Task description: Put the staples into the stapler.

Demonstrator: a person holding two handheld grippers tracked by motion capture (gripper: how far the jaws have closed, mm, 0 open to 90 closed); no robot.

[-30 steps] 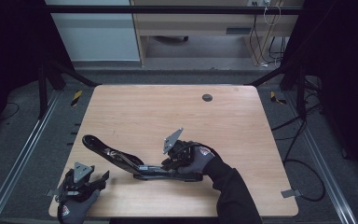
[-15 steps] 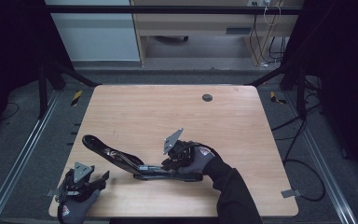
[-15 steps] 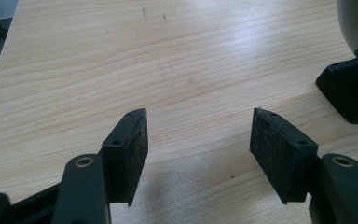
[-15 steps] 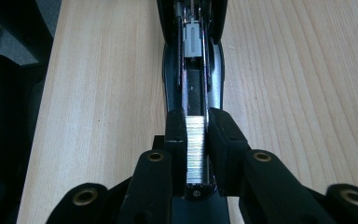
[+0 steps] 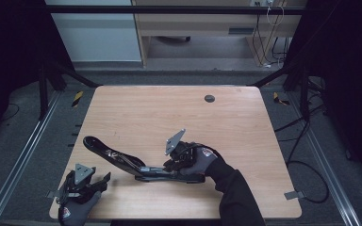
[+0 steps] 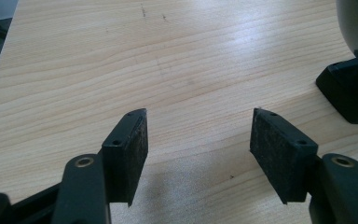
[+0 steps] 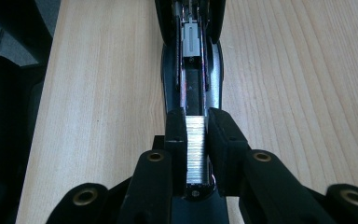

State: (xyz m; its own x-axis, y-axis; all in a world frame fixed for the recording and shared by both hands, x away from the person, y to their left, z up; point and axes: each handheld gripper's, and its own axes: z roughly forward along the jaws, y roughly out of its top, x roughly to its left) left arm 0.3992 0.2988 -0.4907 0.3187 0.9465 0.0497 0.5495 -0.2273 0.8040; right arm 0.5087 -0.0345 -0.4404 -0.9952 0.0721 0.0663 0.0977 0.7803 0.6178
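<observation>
Nothing has moved since before: in the high view the opened stapler (image 5: 136,162) lies near the bench's (image 5: 169,113) front edge, left gripper (image 6: 198,140) wide and empty, right gripper (image 7: 196,149) clamping the staple strip (image 7: 196,154), which next needs careful seating in the channel.

We note the tabletop (image 5: 169,113) is pale wood-grain laminate, smooth, with a soft sheen under the light. The stapler (image 7: 191,79) has a glossy black body and a bright metal channel inside. The strip of staples (image 7: 196,149) is shiny, finely ribbed metal. The fingers (image 6: 128,149) are matt black plastic with rough, grainy pads. The glove (image 5: 207,157) looks like dark knitted cloth.
</observation>
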